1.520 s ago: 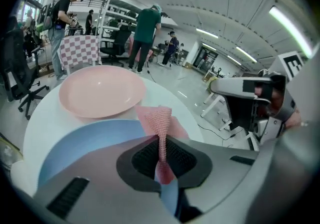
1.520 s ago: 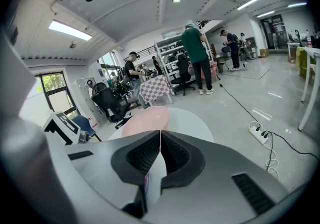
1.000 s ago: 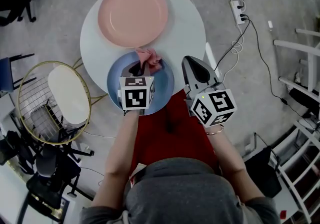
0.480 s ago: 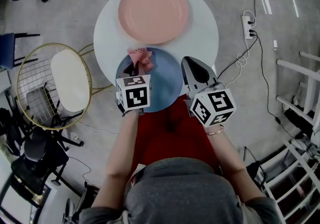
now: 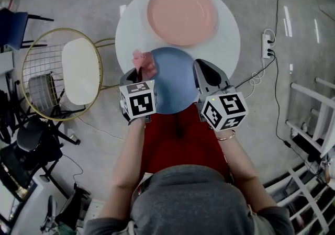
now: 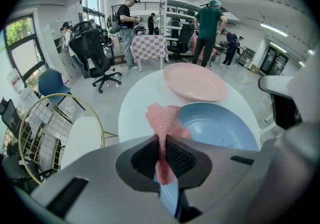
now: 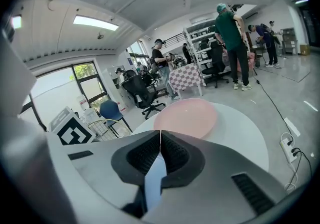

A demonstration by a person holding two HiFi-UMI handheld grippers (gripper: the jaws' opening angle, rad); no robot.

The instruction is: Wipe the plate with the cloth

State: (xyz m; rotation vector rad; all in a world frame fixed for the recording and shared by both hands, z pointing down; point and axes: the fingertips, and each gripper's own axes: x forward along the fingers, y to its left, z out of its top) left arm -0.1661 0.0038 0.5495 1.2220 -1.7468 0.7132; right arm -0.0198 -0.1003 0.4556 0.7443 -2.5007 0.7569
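Note:
A blue plate (image 5: 177, 81) is held over the near edge of the round white table (image 5: 229, 40). My right gripper (image 5: 201, 66) is shut on the plate's right rim, and in the right gripper view only a blue sliver of the plate (image 7: 154, 174) shows between the shut jaws of the right gripper (image 7: 160, 135). My left gripper (image 5: 138, 75) is shut on a pink mesh cloth (image 5: 142, 62), which lies against the plate's upper left rim. In the left gripper view the cloth (image 6: 163, 117) sticks up from the left gripper (image 6: 161, 142) beside the blue plate (image 6: 216, 127).
A pink plate (image 5: 181, 13) rests on the table's far side. A gold wire stool with a white seat (image 5: 80, 84) stands to the left. A power strip (image 5: 269, 44) and cables lie on the floor at right. Office chairs (image 6: 93, 57) and standing people (image 6: 207, 28) are beyond.
The left gripper has dragged the cloth leftward across the blue plate, from its upper middle to its left rim. The right gripper keeps its hold on the rim.

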